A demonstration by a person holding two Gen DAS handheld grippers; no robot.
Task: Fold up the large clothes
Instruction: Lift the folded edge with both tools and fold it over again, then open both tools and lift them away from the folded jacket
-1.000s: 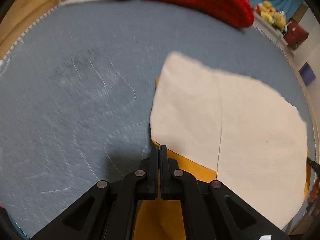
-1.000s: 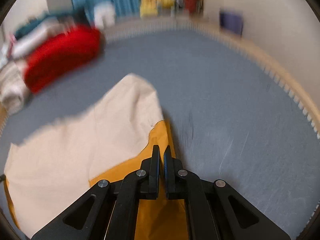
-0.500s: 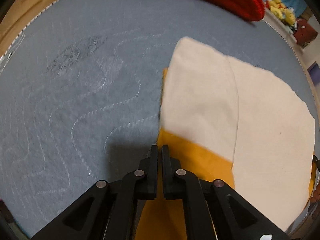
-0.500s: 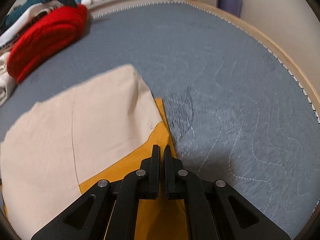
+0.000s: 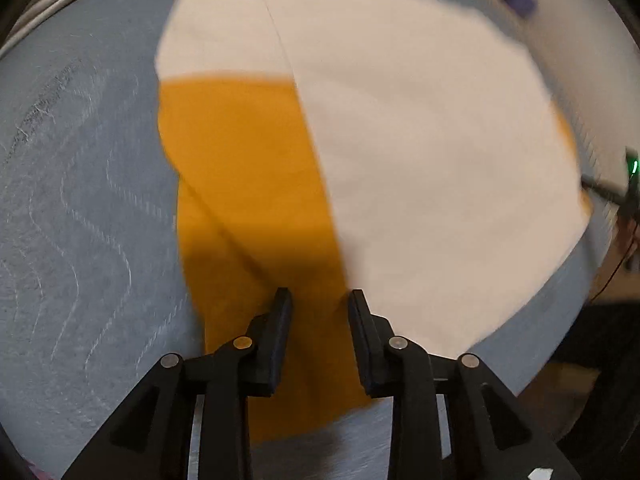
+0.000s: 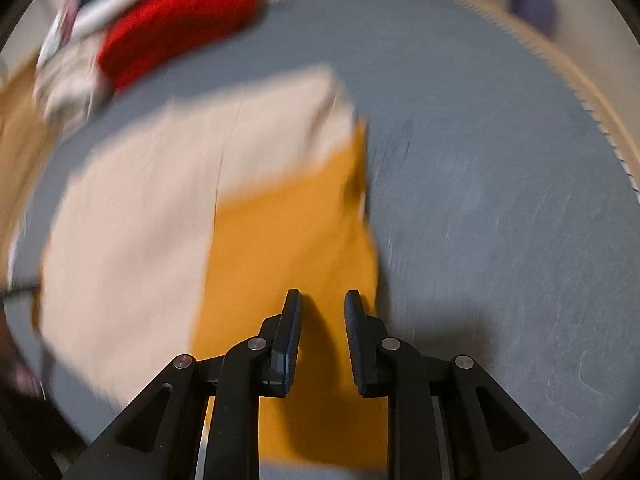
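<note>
A large garment lies flat on the grey-blue quilted surface [image 5: 72, 200], its cream part [image 5: 420, 140] folded over a mustard-yellow part [image 5: 248, 160]. My left gripper [image 5: 319, 294] points steeply down over the yellow strip, close to the cream edge. Its jaws are opening and the pads press on nothing. In the right wrist view the same cream cloth [image 6: 140, 200] and yellow strip [image 6: 288, 232] show, blurred. My right gripper [image 6: 323, 294] hovers over the yellow strip near its right edge. Its jaws are opening too, with only flat cloth below them.
A red garment [image 6: 180, 20] and a pile of pale clothes [image 6: 68, 80] lie at the far left of the surface. A wooden rim [image 6: 592, 92] borders the quilt, with a purple object [image 6: 532, 8] beyond it. Bare quilt [image 6: 500, 160] stretches to the right.
Both grippers were shut on the yellow cloth's edge; now their jaws have parted and the cloth lies flat. Both hands have shifted and rolled, so more of the yellow strip shows.
</note>
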